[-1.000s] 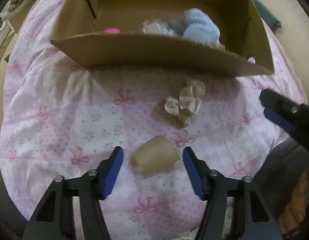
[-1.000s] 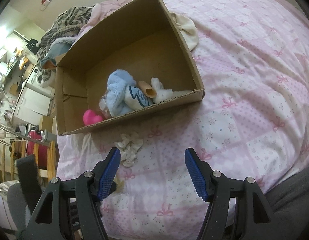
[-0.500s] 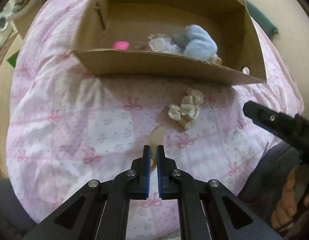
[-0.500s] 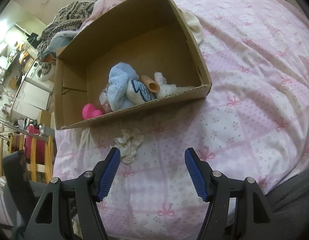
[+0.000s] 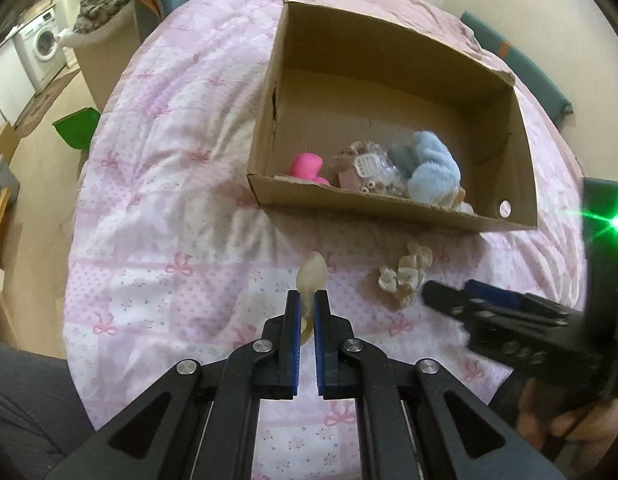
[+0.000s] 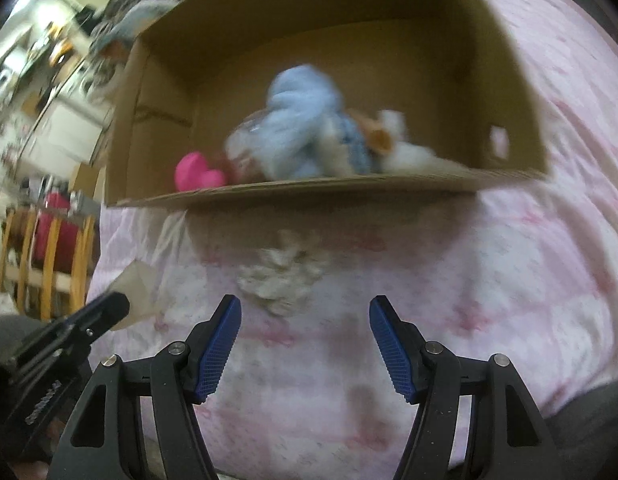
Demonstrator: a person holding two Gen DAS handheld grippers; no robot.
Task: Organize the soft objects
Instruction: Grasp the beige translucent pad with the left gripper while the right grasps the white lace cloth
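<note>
A small beige soft piece point(image 5: 311, 276) is pinched between the closed blue pads of the left hand-held gripper point(image 5: 303, 300), lifted above the pink bedspread point(image 5: 169, 184). The right hand-held gripper point(image 6: 305, 332) is held wide and empty beside a cream scrunchie point(image 6: 283, 280). Plush toys point(image 5: 431, 168) are kept inside the cardboard box point(image 5: 393, 208) beyond.
</note>
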